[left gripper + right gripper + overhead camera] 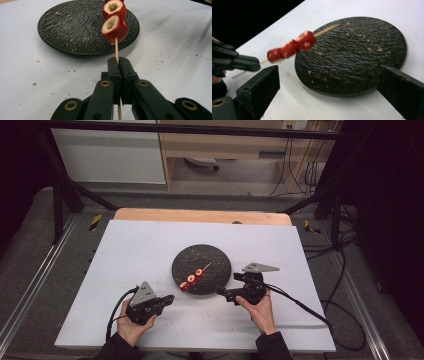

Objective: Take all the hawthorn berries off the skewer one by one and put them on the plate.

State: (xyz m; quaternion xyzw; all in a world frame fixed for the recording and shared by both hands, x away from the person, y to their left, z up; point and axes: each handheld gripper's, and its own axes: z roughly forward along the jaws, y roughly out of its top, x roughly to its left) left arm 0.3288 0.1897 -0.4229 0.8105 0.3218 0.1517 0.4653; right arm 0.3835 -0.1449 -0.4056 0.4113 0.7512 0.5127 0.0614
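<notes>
Skewer [116,48] with three red fruit pieces [114,28] was clamped at bare end by left gripper [121,65], fruit over black plate [215,257] at frame centre. Right gripper [328,82] gaped wide, empty, beside plate. Advice: keep stick level, grip firm.

Left gripper [169,298]: black body, two blocky black jaws on linkage arms with brass-coloured pivot rings. Right gripper [220,291]: same black build. Each carries a grey three-cornered plate on top. A black cable trails from each toward 6 o'clock. Both sleeves [116,351] are dark.
</notes>
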